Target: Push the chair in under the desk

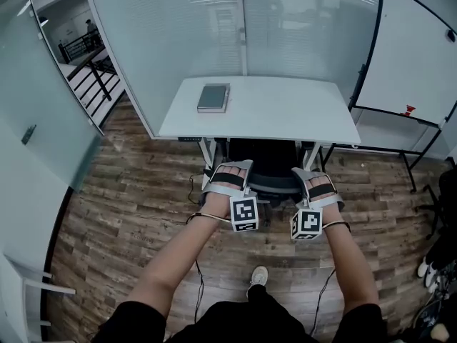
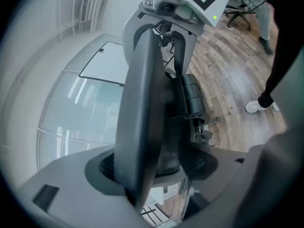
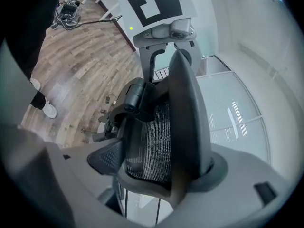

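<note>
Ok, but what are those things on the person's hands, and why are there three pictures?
A person holds a tool with a claw in each hand. One picture comes from a camera on their head, looking down. The other two come from little cameras riding on the tools. The left claw and the right claw both pinch the top of the black chair, which stands partly under the white desk. A grey book lies on the desk.
</note>
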A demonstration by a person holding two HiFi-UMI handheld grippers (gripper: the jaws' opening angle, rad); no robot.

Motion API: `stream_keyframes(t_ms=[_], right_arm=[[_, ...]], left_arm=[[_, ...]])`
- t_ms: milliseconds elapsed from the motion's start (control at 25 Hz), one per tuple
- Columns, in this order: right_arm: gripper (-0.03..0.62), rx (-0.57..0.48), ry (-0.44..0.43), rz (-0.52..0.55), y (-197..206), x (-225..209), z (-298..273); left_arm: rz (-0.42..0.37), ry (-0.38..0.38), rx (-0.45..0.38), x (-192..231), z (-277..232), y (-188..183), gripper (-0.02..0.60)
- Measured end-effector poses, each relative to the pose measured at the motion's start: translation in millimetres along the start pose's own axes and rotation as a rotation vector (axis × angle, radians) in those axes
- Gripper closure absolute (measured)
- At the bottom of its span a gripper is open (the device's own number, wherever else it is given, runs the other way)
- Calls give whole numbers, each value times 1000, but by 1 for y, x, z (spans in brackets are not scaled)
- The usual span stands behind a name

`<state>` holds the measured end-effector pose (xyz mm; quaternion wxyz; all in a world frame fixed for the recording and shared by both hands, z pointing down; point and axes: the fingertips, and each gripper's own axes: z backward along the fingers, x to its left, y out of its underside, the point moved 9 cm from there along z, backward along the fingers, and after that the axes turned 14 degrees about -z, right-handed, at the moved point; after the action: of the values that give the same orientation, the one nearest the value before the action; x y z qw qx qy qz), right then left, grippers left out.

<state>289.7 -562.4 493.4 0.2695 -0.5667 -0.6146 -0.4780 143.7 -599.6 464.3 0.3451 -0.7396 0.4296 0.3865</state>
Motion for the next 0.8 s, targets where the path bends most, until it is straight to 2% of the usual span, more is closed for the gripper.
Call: stream_keyframes(t_ms=[280,600,800], right_arm=[[204,30,-24,26,5,-17,-36],[204,9,-33,26,16,-40,-81],[204,-5,-22,2,21,-55,-104]], left_arm=[[0,-11,-9,16,-36,15,225],[7,-4,2,36,-78,29,222],[7,37,4,50,-101,37,222]])
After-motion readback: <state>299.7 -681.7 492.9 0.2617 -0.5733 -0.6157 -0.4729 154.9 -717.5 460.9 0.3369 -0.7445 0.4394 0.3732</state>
